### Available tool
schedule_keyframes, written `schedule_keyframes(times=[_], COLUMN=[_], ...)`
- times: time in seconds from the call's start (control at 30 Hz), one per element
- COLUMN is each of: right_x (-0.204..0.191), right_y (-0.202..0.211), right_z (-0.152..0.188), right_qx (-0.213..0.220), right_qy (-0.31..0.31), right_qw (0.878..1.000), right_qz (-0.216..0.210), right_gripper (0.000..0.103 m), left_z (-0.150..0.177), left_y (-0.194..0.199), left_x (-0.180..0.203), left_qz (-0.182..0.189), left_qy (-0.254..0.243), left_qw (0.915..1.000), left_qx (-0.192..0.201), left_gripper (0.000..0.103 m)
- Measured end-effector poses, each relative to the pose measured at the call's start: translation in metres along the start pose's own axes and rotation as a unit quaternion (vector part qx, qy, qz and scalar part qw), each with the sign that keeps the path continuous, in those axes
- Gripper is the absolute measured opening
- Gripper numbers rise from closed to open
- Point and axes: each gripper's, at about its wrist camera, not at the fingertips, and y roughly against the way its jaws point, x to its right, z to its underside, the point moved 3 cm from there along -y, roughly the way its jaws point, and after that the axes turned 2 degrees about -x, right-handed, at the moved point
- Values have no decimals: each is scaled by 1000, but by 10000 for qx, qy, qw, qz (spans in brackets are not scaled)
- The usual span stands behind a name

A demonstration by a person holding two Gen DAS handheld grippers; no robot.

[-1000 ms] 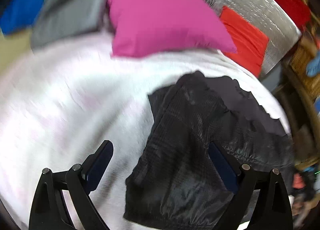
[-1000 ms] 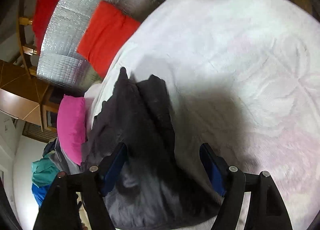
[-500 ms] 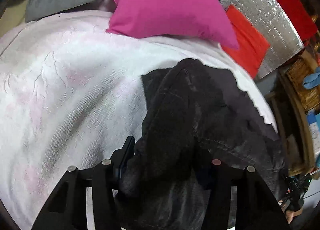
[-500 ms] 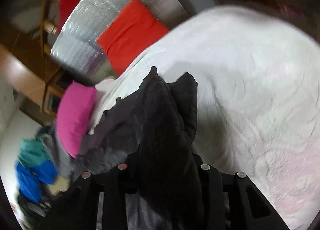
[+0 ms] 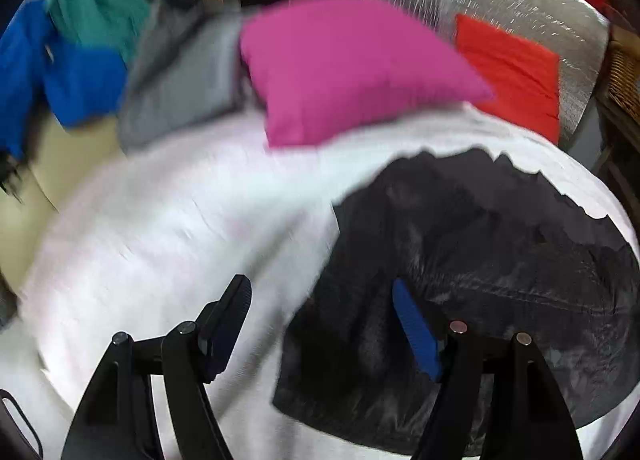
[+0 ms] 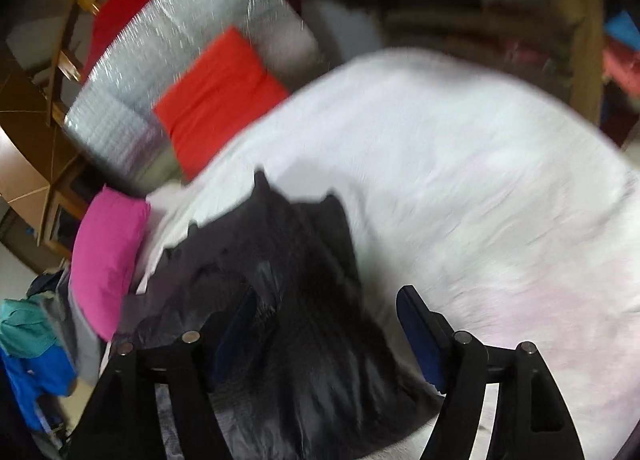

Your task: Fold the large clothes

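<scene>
Clothes to fold come down to one dark garment (image 5: pixel 472 260), lying bunched on the white bed (image 5: pixel 160 220) near its edge, below the pink pillow (image 5: pixel 352 68). My left jaws (image 5: pixel 320 324) are spread and empty, likely because the cloth needs to settle flat before a fresh grip. My right jaws (image 6: pixel 326 334) gape too, straddling the garment's near end. Two cushions show: one pink, one red (image 5: pixel 516 68).
</scene>
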Motion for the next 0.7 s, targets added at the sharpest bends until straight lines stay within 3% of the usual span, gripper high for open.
schedule_keyframes(times=[0.1, 0.23, 0.47, 0.7], right_x=[-11, -42, -75, -95], right_y=[28, 50, 73, 82], right_z=[5, 31, 85, 114], right_qx=[331, 447, 459, 509], right_qy=[204, 724, 1366, 1781], right_qw=[9992, 9963, 9894, 9826], right_qz=[-11, -85, -190, -128], right_gripper=[77, 77, 78, 78], left_z=[4, 13, 34, 52], left_y=[28, 64, 95, 109], left_x=[5, 13, 25, 34], left_qz=[-112, 68, 328, 493], left_qy=[-151, -292, -568, -785], left_qw=[9989, 9956, 9919, 9887], left_qx=[432, 893, 1090, 1177], left_gripper=[85, 86, 90, 92])
